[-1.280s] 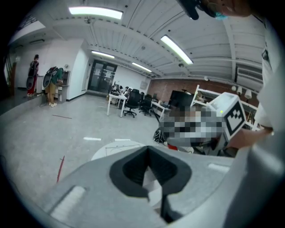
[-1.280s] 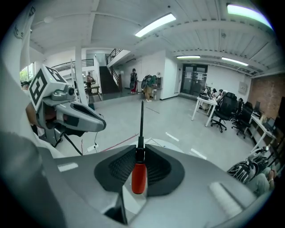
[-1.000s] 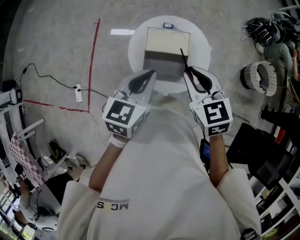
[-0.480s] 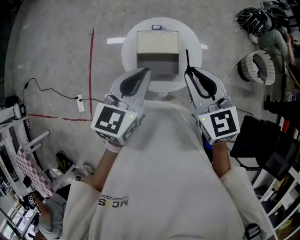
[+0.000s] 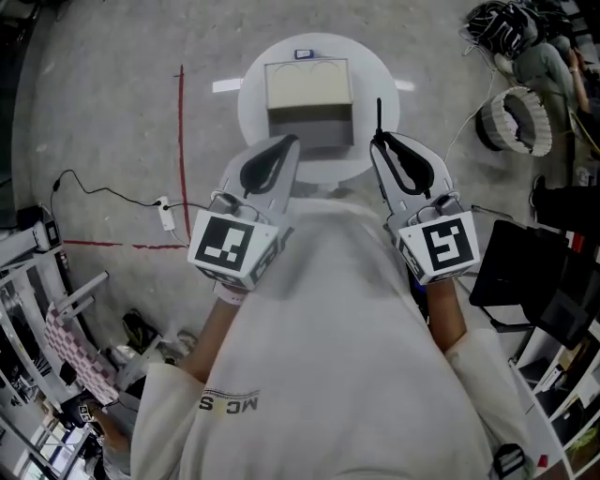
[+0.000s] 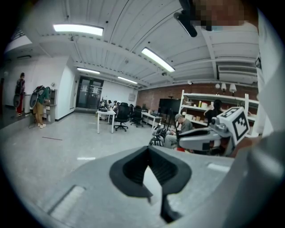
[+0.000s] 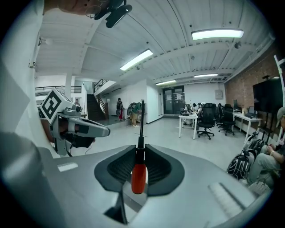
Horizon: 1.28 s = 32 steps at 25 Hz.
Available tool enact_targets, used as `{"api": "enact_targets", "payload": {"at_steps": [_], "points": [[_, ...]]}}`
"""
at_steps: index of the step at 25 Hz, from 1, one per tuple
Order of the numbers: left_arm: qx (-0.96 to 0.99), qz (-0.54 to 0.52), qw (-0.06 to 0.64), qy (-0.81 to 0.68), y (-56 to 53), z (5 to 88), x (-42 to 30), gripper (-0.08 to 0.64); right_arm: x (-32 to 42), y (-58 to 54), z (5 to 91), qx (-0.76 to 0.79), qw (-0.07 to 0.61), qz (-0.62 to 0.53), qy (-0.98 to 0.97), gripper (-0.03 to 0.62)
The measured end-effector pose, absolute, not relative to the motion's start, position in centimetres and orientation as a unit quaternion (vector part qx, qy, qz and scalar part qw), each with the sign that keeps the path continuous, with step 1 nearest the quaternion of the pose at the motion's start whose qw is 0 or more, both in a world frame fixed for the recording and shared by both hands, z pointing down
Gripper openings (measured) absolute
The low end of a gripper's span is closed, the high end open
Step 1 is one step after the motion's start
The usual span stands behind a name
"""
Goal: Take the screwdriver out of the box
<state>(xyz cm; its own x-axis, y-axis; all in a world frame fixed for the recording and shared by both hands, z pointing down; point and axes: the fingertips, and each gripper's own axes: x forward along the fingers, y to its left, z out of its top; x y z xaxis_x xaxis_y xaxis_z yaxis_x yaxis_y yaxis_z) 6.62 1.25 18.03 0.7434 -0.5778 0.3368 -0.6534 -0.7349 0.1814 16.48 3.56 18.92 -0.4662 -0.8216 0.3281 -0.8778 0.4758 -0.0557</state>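
Note:
A beige open box (image 5: 309, 89) stands on a round white table (image 5: 380, 70). My right gripper (image 5: 378, 142) is shut on the screwdriver, level with the box's front right corner and on the near side of the table. The thin black shaft (image 5: 379, 114) sticks out past the jaw tips. In the right gripper view the red handle (image 7: 138, 178) sits clamped between the black pads (image 7: 118, 171) of the right gripper (image 7: 141, 147), and the shaft (image 7: 141, 118) points straight ahead. My left gripper (image 5: 287, 142) is held beside it, near the box's front left; its pads meet with nothing between them (image 6: 149, 149).
A red tape line (image 5: 181, 141) runs down the floor at the left, with a power strip and cable (image 5: 167, 216) beside it. Bags and cables (image 5: 502, 28) and a white ring-shaped object (image 5: 511, 131) lie at the right. Black cases and shelving (image 5: 553, 300) stand at the near right.
Both grippers have risen and drawn back from the box toward my body. The screwdriver shaft, which lay over the box's right side, now stands clear of it.

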Motion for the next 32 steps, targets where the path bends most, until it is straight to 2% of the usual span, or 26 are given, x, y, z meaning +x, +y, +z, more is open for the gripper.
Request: {"api": "enact_targets", "payload": {"at_steps": [32], "points": [[0.924,0.137,0.164,-0.318,2.4,19.8,6.9,-0.002,15.9,4.4,19.1,0.481,0.13,0.122,-0.858,0.063]]}}
